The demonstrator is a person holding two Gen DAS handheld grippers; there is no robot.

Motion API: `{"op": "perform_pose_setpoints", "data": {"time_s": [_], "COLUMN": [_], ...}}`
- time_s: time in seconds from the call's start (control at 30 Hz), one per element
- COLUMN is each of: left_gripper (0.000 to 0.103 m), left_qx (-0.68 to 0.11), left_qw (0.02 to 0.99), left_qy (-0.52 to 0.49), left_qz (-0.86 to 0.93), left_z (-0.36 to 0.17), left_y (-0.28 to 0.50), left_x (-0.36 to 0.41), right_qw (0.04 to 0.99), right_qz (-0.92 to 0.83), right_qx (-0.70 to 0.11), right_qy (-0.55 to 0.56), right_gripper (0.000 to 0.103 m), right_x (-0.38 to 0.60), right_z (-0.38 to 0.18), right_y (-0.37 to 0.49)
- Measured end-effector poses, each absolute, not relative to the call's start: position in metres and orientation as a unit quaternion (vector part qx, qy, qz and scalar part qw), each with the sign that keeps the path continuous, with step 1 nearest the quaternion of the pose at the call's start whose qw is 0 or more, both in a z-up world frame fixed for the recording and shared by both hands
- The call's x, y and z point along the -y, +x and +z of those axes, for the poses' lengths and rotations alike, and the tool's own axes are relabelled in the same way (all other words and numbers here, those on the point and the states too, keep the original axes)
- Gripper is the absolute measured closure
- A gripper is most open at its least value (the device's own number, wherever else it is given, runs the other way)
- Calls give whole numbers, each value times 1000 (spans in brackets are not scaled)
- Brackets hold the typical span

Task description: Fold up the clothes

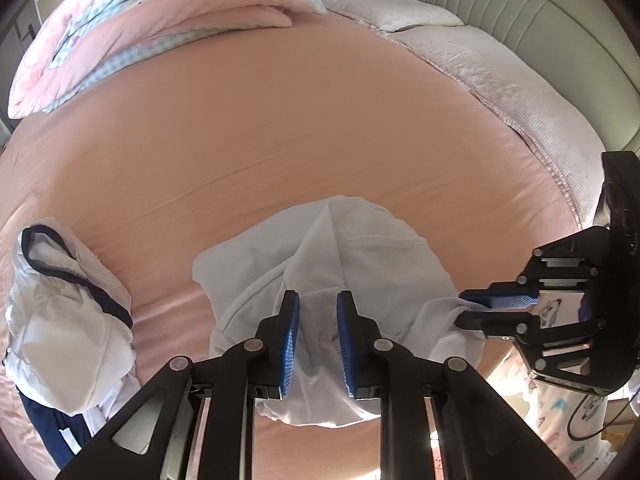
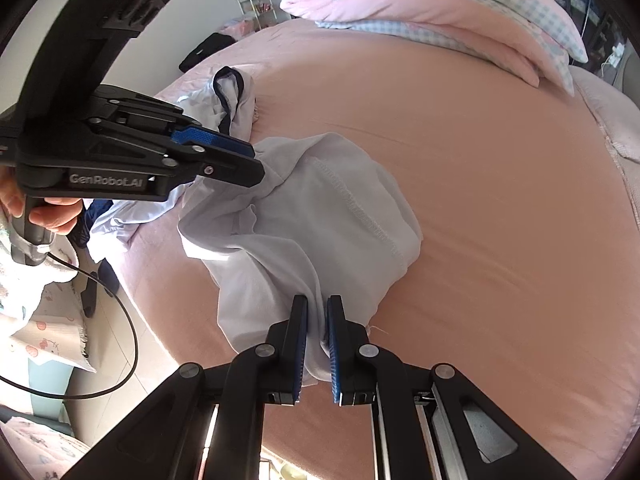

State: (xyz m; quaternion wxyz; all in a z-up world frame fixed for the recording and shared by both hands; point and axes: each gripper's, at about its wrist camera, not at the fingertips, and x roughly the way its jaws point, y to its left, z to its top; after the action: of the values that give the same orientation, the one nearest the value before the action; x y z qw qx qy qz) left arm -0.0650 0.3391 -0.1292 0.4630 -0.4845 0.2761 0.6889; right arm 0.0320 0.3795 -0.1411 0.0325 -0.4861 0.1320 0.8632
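Note:
A crumpled white garment (image 1: pixel 360 248) (image 2: pixel 320 208) lies on the pink bed sheet (image 1: pixel 280 120) (image 2: pixel 480 200) near its front edge. My left gripper (image 1: pixel 318 298) (image 2: pixel 258 160) points down at it, a bunch of the cloth caught between its blue pads. The right gripper (image 2: pixel 317 304) (image 1: pixel 460 306) pinches another fold of the same garment, its jaws nearly together. Between the two grips the cloth is lifted a little and hangs slack.
A second white garment with navy trim (image 1: pixel 68 312) (image 2: pixel 236 96) lies heaped on the sheet beside it. A folded pink quilt (image 1: pixel 160 16) (image 2: pixel 440 12), a pillow (image 1: pixel 392 4) and the padded headboard (image 1: pixel 520 8) lie beyond. A hand (image 2: pixel 52 212) holds the left gripper's handle over the floor, its cable (image 2: pixel 132 320) trailing.

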Motion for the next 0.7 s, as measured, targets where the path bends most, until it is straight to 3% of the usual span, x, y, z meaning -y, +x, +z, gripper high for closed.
{"op": "perform_pose_setpoints", "data": {"time_s": [0.23,0.7], "left_gripper": [86,85], "left_qx": [-271,-273], "left_qw": [432,427], "left_qy": [-547,-548], "left_qz": [664,666], "left_z": [-163,-168], "left_y": [-79,-74], "left_x": [-338,-335], "right_qw": [67,136], "right_qz": [871,887], "right_qx": [-127,-170], "right_qy": [-470,-408], "right_gripper": [95,98], "right_x": [-381,-420], "right_z": [-136,-107], "right_y": [31,26]}}
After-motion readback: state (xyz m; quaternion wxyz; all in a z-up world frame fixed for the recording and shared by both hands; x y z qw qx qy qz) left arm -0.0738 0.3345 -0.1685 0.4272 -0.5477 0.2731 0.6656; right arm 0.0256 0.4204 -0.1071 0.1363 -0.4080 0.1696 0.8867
